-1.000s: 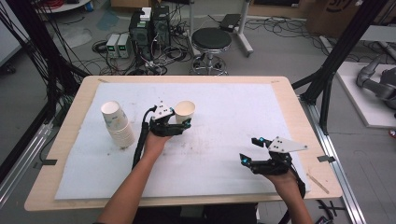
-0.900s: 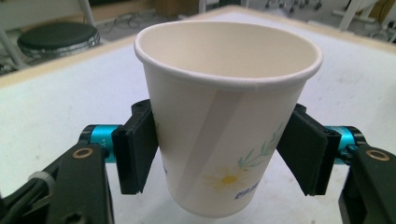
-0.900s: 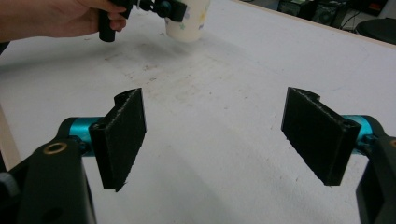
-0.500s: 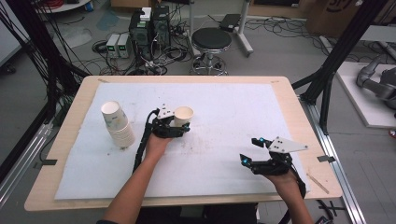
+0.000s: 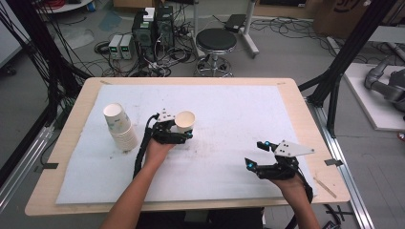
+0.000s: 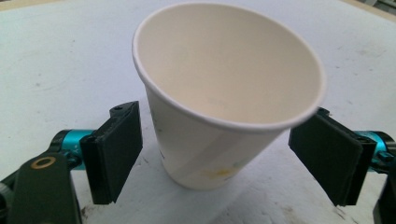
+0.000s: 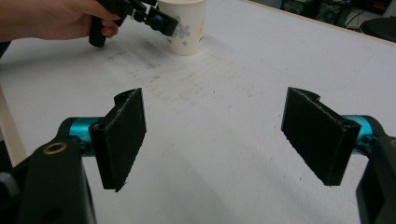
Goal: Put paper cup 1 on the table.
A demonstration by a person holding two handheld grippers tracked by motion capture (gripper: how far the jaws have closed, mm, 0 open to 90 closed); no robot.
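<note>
Flower print on the white paper cup point(image 7: 186, 28) appears from the right gripper point(image 5: 268, 156), spread near the worktop's right edge; left gripper point(image 6: 217, 158) straddles the cup mid-worktop, jaws apart.

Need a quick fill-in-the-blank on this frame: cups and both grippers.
1. The single paper cup stands ____ the left gripper's open jaws.
2. The cup stack lies to that gripper's ____.
3. The right gripper holds ____.
4. The single cup's inside is ____.

Missing: between; left; nothing; empty
</note>
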